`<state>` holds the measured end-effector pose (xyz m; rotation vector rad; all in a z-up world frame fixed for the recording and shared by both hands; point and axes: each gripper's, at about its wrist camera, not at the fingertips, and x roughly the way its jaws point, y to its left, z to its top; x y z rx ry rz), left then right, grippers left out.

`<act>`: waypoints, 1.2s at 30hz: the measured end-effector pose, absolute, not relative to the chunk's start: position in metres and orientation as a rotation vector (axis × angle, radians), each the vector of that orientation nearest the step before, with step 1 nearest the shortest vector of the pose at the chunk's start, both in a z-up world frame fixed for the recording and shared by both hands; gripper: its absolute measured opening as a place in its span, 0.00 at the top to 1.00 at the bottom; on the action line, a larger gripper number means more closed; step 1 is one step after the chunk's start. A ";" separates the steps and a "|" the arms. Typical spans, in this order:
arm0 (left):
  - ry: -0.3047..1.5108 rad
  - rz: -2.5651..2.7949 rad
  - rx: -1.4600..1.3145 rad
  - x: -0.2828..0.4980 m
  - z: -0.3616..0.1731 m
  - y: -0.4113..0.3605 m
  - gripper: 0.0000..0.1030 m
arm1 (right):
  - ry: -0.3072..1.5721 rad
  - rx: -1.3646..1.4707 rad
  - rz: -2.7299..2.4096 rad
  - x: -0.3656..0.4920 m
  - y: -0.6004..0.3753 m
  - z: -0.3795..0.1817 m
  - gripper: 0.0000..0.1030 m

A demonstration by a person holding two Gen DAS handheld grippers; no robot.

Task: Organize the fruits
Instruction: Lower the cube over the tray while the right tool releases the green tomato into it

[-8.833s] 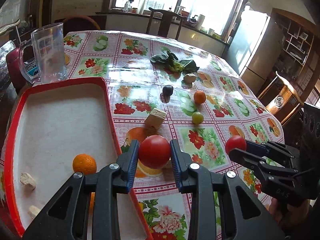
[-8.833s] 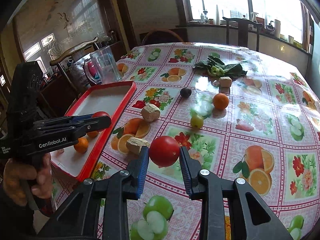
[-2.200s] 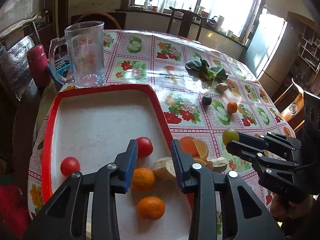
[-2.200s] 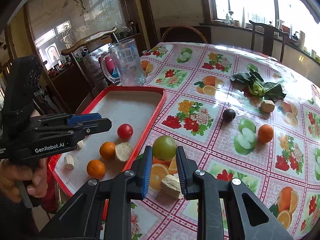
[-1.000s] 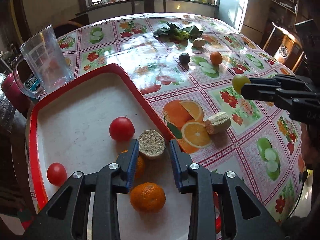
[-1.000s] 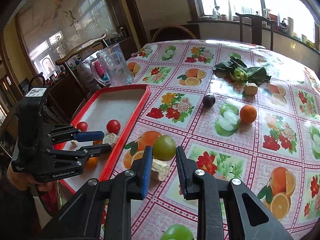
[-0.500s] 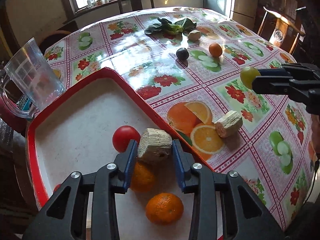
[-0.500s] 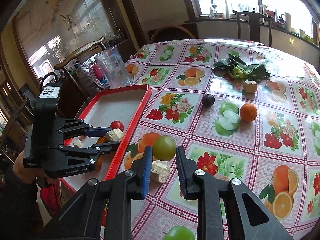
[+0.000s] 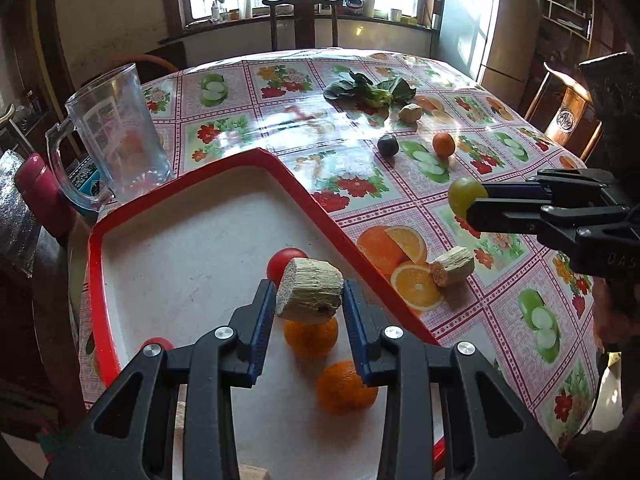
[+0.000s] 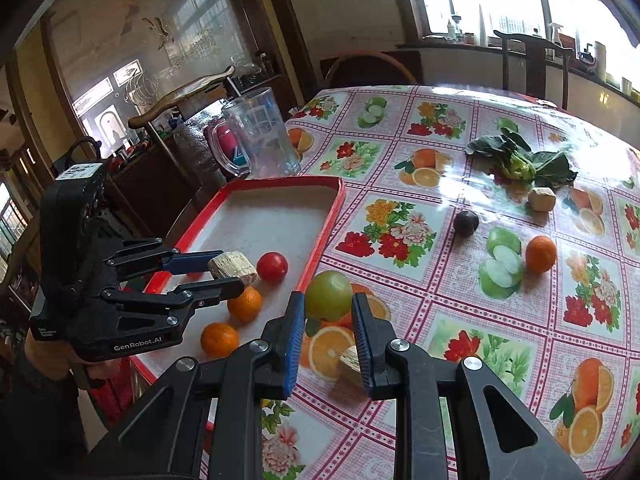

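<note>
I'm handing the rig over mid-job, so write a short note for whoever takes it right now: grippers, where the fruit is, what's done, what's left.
Left gripper: shut on a tan fibrous chunk, held above the red tray.
Right gripper: shut on a green fruit, over the tablecloth just outside the tray's edge.
Done: in the tray, two oranges and a tomato; a second red fruit is mostly hidden.
Left: the orange, dark plum, two more tan chunks and leafy greens on the table.
</note>
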<state>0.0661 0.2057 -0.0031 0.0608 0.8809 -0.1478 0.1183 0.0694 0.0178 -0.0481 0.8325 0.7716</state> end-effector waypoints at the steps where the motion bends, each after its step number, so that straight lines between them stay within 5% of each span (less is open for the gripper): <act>1: 0.877 -0.142 0.051 0.065 -0.002 0.210 0.69 | 0.832 -0.054 0.780 0.118 0.075 0.018 0.77; 36: 0.895 0.046 -0.225 0.074 -0.025 0.333 0.70 | 0.951 -0.130 0.837 0.175 0.201 -0.030 0.77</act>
